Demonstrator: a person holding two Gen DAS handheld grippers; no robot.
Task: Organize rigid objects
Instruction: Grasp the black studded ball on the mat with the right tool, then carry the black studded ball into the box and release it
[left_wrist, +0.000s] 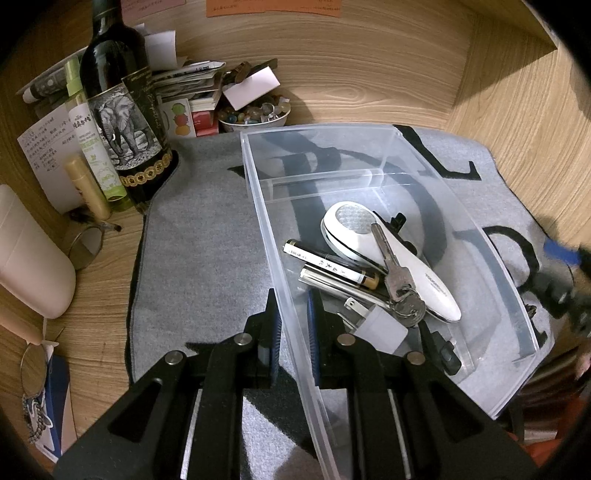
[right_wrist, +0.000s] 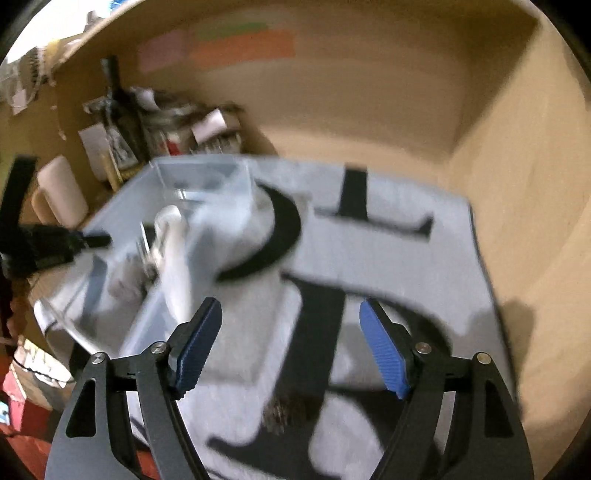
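A clear plastic bin (left_wrist: 258, 192) sits on a grey mat (left_wrist: 199, 236). In it lie a white handheld device (left_wrist: 402, 269), a bunch of keys (left_wrist: 399, 284), two marker pens (left_wrist: 328, 264), a white plug adapter (left_wrist: 380, 328) and black clips. My left gripper (left_wrist: 293, 325) is shut on the bin's left wall, one finger on each side. My right gripper (right_wrist: 291, 343) is open and empty above the mat, to the right of the bin (right_wrist: 147, 258). That view is blurred. The right gripper also shows at the left wrist view's right edge (left_wrist: 565, 280).
A dark wine bottle (left_wrist: 125, 107), a green spray bottle (left_wrist: 92, 140), a tube, papers and a bowl of stones (left_wrist: 255, 114) stand at the back left. A white container (left_wrist: 33, 258) lies at the left. Wooden walls (left_wrist: 517, 103) enclose the desk at the back and right.
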